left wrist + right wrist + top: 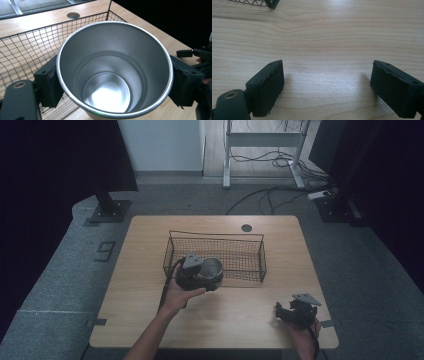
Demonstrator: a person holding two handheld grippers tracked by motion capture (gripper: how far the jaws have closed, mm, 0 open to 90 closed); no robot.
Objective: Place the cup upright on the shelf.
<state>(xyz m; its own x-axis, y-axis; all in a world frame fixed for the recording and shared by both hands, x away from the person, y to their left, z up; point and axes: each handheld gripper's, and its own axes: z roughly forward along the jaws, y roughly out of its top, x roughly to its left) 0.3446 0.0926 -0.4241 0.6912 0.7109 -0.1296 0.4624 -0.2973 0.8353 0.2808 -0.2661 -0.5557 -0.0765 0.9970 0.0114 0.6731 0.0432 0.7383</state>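
Note:
A shiny steel cup (pixel 213 266) stands upright and empty at the front left of the black wire basket (pixel 215 234). My left gripper (pixel 204 276) is shut on it. In the left gripper view the black pads (pixel 48 84) press on both sides of the cup (pixel 115 62), just under its rim, with the basket mesh (pixel 30 47) behind and to the left. Whether the cup rests on the basket floor I cannot tell. My right gripper (pixel 286 312) lies near the table's front right corner. Its jaws stand wide apart in the right gripper view, so the right gripper (pixel 327 82) is open over bare wood.
The wooden table (pixel 250 325) has a round cable hole (pixel 246 227) at the back. A basket corner (pixel 265 3) shows ahead of the right gripper. The right gripper (pixel 195 53) shows at the far right of the left gripper view. Stands and cables sit on the floor behind.

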